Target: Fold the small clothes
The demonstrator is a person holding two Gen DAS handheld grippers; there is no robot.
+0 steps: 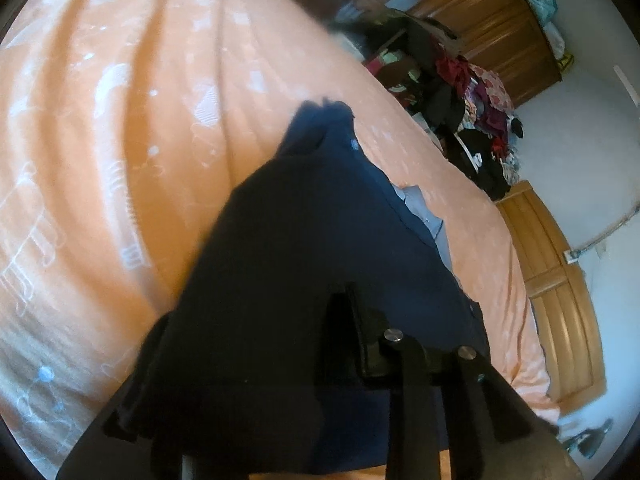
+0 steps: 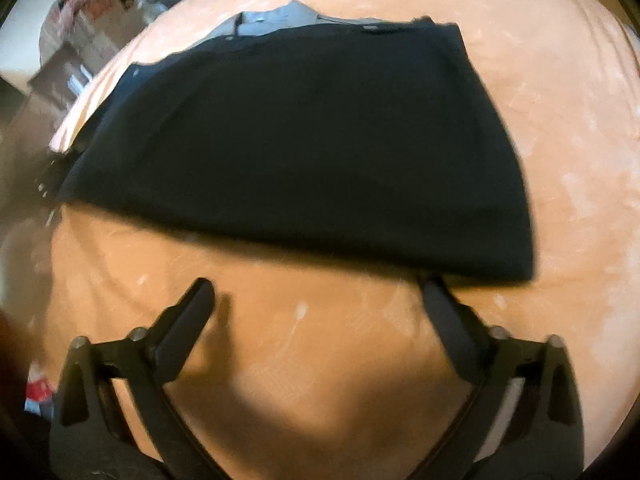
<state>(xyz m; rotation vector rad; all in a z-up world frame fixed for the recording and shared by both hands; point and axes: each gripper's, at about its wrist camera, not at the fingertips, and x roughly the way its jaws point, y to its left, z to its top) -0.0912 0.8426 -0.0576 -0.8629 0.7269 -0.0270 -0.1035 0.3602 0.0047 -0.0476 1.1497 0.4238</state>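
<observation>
Two grippers are in your hands, and they stand very differently against the dark garment [image 2: 304, 144]. Your right gripper [image 2: 316, 296] has its fingers spread wide over the orange bedsheet [image 2: 560, 140], nothing between them. From that wrist view the folded garment lies ahead at twelve o'clock, spread flat across the sheet; its near edge runs just past the fingertips, and its near right corner sits over the tip of the right finger [image 2: 444, 312] at about one o'clock, though you cannot tell whether cloth and finger touch. The left finger [image 2: 188, 312] at eleven o'clock stands clear of the fabric. A grey cloth [image 2: 280, 16] peeks out from under the garment's far edge.

Your left gripper [image 1: 280, 340] is buried in the same dark fabric: the cloth drapes over the left side of the tool and hides that finger, so you cannot tell how far the jaws stand apart or whether they pinch it. The garment stretches from there up toward twelve o'clock across the sheet. At two o'clock a heap of clothes [image 1: 472, 112] sits beside a wooden wardrobe [image 1: 488, 20].
</observation>
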